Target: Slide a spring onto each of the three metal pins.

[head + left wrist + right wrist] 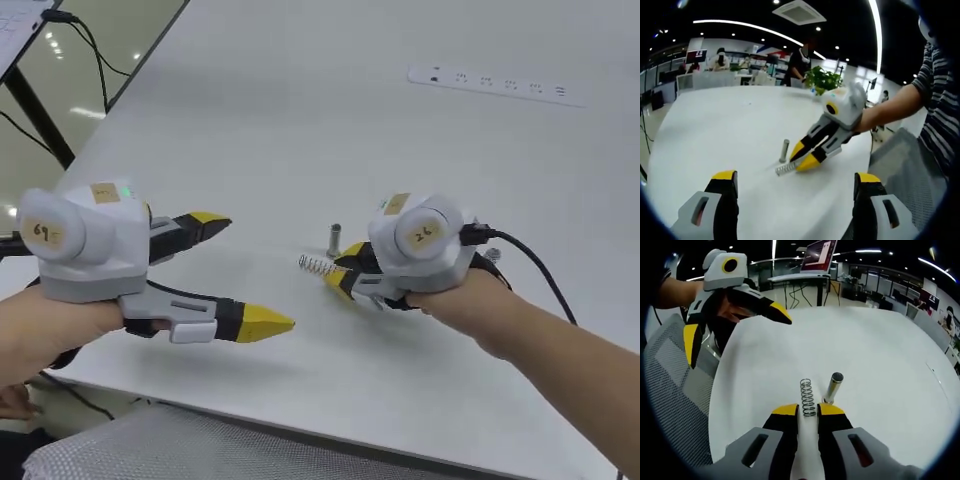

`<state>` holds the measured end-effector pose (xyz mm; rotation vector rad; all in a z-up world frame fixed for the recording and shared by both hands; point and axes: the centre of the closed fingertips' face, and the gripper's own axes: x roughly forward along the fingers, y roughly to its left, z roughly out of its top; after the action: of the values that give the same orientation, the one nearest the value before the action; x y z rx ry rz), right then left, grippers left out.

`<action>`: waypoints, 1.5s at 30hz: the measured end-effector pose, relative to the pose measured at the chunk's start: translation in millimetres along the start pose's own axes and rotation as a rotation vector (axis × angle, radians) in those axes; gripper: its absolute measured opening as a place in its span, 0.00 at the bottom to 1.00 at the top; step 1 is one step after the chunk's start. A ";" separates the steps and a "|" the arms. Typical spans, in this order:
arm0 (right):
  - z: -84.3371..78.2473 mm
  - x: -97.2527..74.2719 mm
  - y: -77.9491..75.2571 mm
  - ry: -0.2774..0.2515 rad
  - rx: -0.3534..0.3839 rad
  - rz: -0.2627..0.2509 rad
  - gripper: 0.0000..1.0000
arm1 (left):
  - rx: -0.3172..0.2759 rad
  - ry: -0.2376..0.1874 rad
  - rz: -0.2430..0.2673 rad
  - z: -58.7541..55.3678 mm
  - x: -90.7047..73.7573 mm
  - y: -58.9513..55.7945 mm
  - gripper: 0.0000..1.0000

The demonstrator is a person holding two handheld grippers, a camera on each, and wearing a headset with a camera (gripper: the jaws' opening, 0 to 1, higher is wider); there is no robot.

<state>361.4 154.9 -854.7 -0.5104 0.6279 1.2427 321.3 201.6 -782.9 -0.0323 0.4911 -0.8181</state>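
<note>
White desk point(300, 120) carries a spring point(808, 390), likely light and bendy, lying just beside an upright metal pin point(832, 386), its near end seemingly pinched in the right tongs point(808, 411), a sound hold leaving the far mouth free, while the left tongs point(240, 268) gape empty.

A handwritten "69" stands on a round sticker point(45, 233) on the rear of the left gripper point(255, 270), at near left. A second sticker point(425, 235), on the rear of the right gripper point(338, 270), reads "26". A tan tag point(104, 192) on top of the left gripper and the markings on the far power strip point(497, 87) are too faint to read.
</note>
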 end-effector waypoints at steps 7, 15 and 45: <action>-7.1 2.0 -1.3 -0.004 -0.003 0.001 0.09 | -0.001 0.002 -0.001 -0.1 0.4 0.1 0.93; -2.3 1.2 3.4 -0.011 -0.020 0.010 0.07 | -0.001 0.001 -0.001 0.9 1.4 -0.6 0.93; -13.5 -73.1 8.8 -0.034 -0.159 0.054 0.07 | -0.001 0.023 -0.142 2.2 27.1 -37.9 0.87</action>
<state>336.4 96.8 -814.6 -0.6064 0.5194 1.3571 311.7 156.0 -783.9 -0.0597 0.5152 -0.9576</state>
